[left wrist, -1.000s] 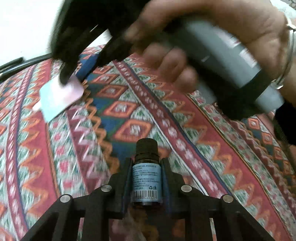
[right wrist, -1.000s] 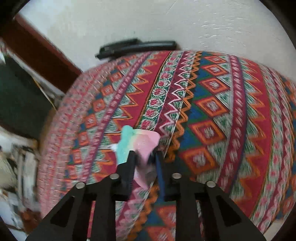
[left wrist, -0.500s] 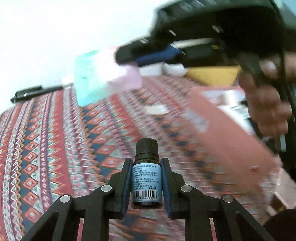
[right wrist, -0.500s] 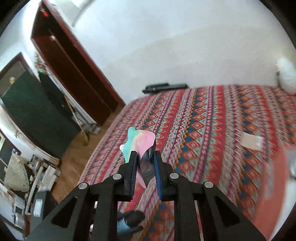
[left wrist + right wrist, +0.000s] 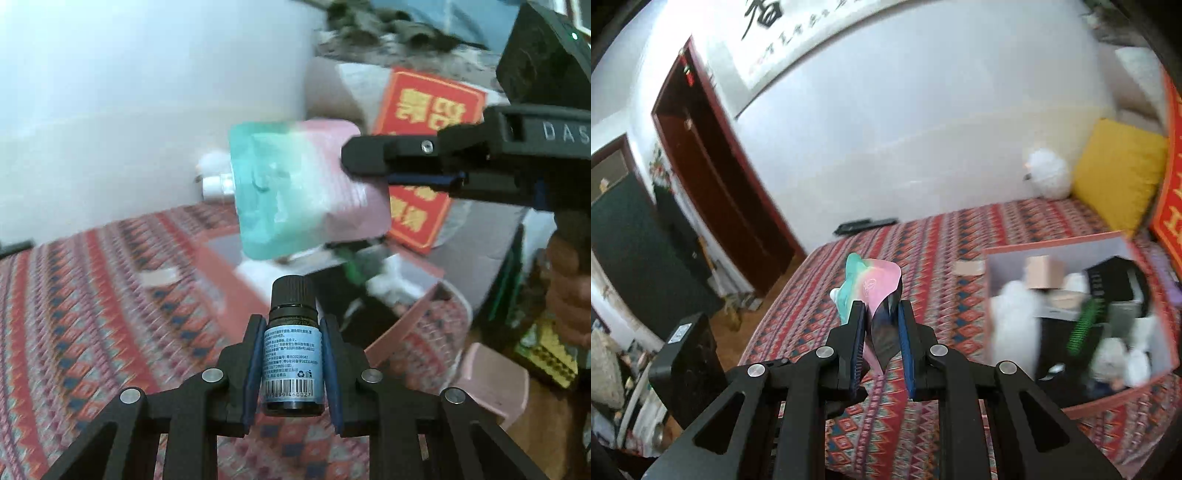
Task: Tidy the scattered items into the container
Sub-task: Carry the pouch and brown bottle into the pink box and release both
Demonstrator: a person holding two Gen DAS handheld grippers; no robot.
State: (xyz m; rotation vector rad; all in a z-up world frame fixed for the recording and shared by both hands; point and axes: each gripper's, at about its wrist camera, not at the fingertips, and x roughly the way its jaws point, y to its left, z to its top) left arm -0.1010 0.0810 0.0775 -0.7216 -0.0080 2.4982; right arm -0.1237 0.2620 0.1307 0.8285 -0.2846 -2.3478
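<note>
Both grippers have risen off the patterned bedspread (image 5: 923, 251) and swung toward the pink box (image 5: 1145, 384), which now shows in both views. The left gripper (image 5: 291, 363) is closed on a small dark bottle (image 5: 291, 354), held upright between its blue pads, cap up. The right gripper (image 5: 881, 332) is closed on a soft teal-and-pink pouch (image 5: 299, 192) with a white spout, carried in the air to the left of the box. The step in hand is transport of both items to the container, which already holds several blurred objects. The next move likely calls for bringing each gripper above the box opening and parting its jaws only once the item is inside the walls. Readable writing: the bottle label carries a barcode ending "460027" and small print that cannot be read; the right gripper's body shows "DAS"; a red panel (image 5: 428, 155) bears gold characters, too blurred to read.
</note>
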